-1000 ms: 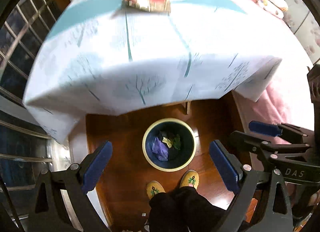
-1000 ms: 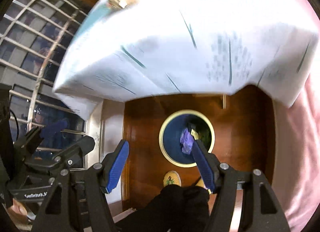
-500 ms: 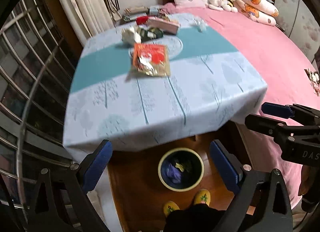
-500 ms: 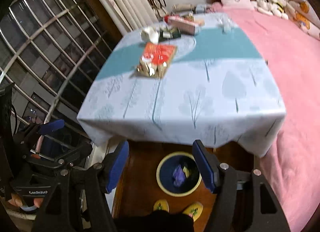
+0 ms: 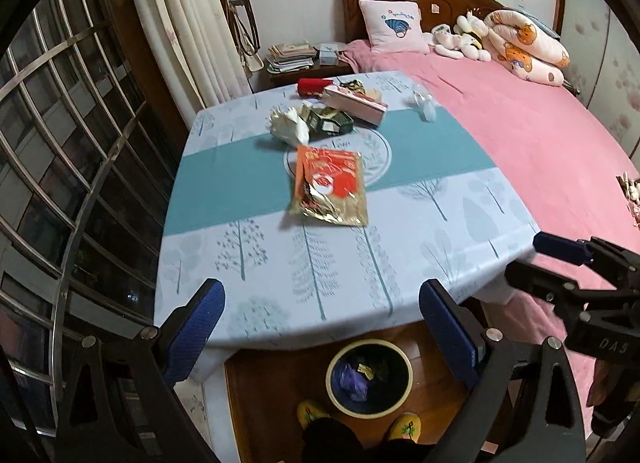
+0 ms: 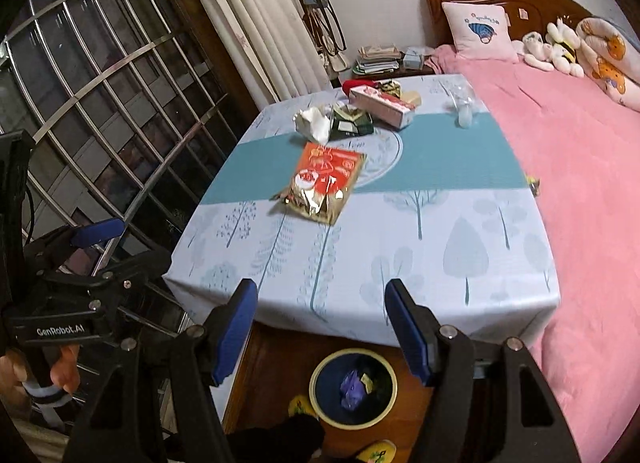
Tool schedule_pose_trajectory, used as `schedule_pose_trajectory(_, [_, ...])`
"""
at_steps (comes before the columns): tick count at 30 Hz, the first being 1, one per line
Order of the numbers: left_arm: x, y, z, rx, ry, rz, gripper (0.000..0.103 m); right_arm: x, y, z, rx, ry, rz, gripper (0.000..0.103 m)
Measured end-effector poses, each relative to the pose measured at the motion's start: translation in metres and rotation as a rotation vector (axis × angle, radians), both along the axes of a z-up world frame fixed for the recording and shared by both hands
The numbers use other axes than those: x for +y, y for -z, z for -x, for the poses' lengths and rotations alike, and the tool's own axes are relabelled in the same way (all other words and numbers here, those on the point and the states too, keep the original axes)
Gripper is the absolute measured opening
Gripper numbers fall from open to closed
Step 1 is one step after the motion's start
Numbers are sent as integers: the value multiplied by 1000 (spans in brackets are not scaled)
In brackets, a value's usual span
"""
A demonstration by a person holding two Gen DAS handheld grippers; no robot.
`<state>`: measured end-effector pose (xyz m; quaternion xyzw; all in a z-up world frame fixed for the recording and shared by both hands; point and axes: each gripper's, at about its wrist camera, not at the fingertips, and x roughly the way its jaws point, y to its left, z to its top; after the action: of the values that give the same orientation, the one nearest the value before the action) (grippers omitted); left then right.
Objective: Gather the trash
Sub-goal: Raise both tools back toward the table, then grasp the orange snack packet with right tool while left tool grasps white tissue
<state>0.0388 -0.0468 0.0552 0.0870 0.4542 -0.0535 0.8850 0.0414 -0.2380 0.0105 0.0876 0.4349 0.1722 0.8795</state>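
Both grippers hang side by side above the near edge of the table (image 5: 248, 263), angled down toward its top. The left gripper (image 5: 320, 327) has its blue pads spread wide apart with nothing between them, only tablecloth and floor showing through the gap. The right gripper (image 6: 320, 327) is the same story: fingers apart, empty, framing the table's front edge. Out on the cloth, on the teal band and the pale strip nearer us, lies the red and gold snack packet (image 5: 330, 187), flat, its crumpled foil end toward us, clear of both grippers. Behind it there's a cluster: a crumpled silver wrapper (image 5: 288, 125) just beside a dark green packet (image 5: 330, 121), and beyond those a long pink box (image 5: 354, 103) lying at an angle, with a red roll (image 5: 314, 86) at the far edge. Off to the right of that heap sits a small clear plastic piece (image 5: 426, 105), on its own near the side by the pink bed (image 5: 540, 135). Down on the wooden floor, just below the table's near edge, stands the round dark bin (image 5: 332, 379) with its pale rim; inside it I can see a purple scrap (image 5: 352, 383) and a bit of yellowish wrapper, though the rest is too dark to make out. The person's yellow slippers (image 5: 404, 427) are planted right at the bin's near side. From the right-hand camera, fingers (image 6: 64, 373) are wrapped around the left gripper's handle.
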Motion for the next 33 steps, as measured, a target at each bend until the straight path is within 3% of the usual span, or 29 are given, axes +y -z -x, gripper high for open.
schedule_pose_trajectory(6, [25,11,-37,21,33,19,97,5,-3,-30,-20,47,4,66])
schedule_pose_trajectory(9, [40,26,-62,53,73,20,97,13,6,-50,10,91,23,71])
schedule_pose_trajectory(16, [79,63,-143,120,159,7,97,64,44,-115,113,186,66,73])
schedule_pose_trajectory(25, [121,79,-242,132,197,31,97,128,89,-199,199,254,116,75])
schedule_pose_trajectory(29, [130,88,-279,147,207,60,97,149,103,-227,219,276,162,79])
schedule_pose_trajectory(33, [130,94,-302,155,224,92,97,167,122,-250,258,277,283,79])
